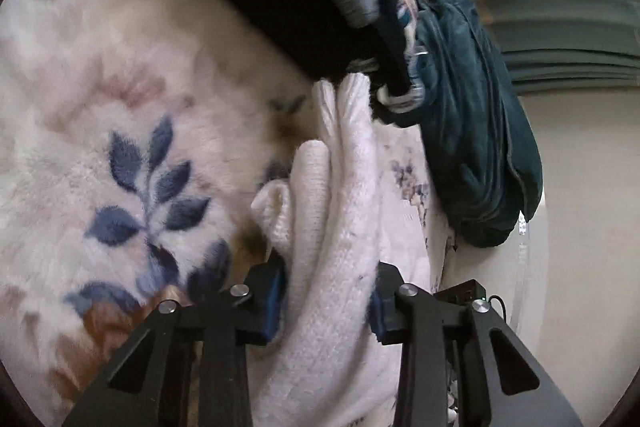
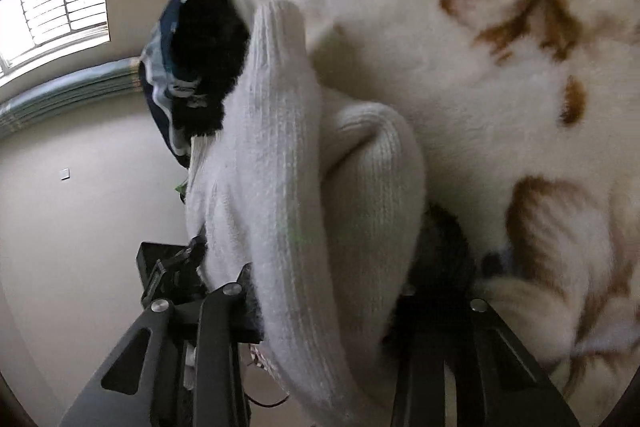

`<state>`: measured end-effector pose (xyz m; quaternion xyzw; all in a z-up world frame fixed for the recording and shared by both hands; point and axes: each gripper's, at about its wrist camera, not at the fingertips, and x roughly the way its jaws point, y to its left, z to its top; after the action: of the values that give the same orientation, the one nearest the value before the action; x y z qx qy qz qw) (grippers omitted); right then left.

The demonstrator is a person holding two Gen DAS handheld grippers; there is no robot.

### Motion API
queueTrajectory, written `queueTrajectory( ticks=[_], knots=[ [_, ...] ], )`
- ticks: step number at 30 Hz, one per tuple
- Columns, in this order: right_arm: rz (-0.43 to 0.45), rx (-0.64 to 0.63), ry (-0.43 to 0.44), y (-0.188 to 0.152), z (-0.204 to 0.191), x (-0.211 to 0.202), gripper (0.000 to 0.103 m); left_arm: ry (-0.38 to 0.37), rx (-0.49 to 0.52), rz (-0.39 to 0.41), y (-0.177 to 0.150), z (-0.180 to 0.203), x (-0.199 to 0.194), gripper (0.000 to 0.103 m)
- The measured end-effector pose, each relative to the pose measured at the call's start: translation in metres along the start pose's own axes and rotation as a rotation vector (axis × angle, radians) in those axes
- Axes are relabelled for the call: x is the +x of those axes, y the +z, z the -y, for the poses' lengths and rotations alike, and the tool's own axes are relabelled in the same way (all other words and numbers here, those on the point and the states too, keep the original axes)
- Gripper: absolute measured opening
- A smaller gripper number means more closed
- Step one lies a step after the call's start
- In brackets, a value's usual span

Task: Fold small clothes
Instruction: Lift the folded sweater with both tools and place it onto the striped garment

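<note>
**A:** What do I hold now? In the left wrist view the left gripper (image 1: 328, 303) has its two jaws pressed on a white knitted garment (image 1: 344, 227), one jaw on each side, so it is closed on the cloth.

**B:** I see the same from my side. The right gripper (image 2: 332, 291) also pinches the white knitted garment (image 2: 288, 167), the fabric bunched thick between its jaws. The piece lies on the fleece blanket (image 2: 480, 87) with flower print, near a pile of dark clothes (image 2: 200, 59).

**A:** How will it handle, do you think?

**B:** I judge it soft and light, with a ribbed knit that stretches. It has no stiffness, so it will sag and fold by itself wherever I do not support it. Slipping is not likely, because the wool gives grip.

**A:** Then where do I take hold?

**B:** I think at an edge or a cuff, not at the thick middle bunch, so the layers can lie flat.
</note>
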<state>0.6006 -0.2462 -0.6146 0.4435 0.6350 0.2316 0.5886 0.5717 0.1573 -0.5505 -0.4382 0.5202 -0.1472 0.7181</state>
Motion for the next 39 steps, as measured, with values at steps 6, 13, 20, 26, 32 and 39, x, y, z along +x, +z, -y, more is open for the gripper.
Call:
queueTrajectory(
  ticks=[6,13,20,26,32,39],
  knots=[
    [0.028,-0.035,0.040,-0.017,-0.041,-0.026,0.037,0.023,0.041,0.046,0.008,0.044,-0.034,0.031],
    [0.063,-0.146,0.082,-0.011,-0.147,-0.040,0.037,-0.023,0.115,0.141,0.044,0.091,-0.096,0.031],
    [0.131,-0.200,0.086,0.067,-0.259,0.006,0.037,-0.023,0.183,0.193,0.172,0.114,-0.120,0.031],
    [0.166,-0.187,0.035,0.174,-0.309,0.095,0.037,0.089,0.218,0.164,0.295,0.092,-0.084,0.031],
    [0.191,-0.164,-0.173,0.216,-0.285,0.144,0.053,0.235,0.260,0.056,0.346,0.045,-0.029,0.047],
    [0.333,-0.263,-0.508,0.190,-0.297,0.117,0.086,0.369,0.428,0.107,0.339,0.072,-0.043,0.051]
  ],
)
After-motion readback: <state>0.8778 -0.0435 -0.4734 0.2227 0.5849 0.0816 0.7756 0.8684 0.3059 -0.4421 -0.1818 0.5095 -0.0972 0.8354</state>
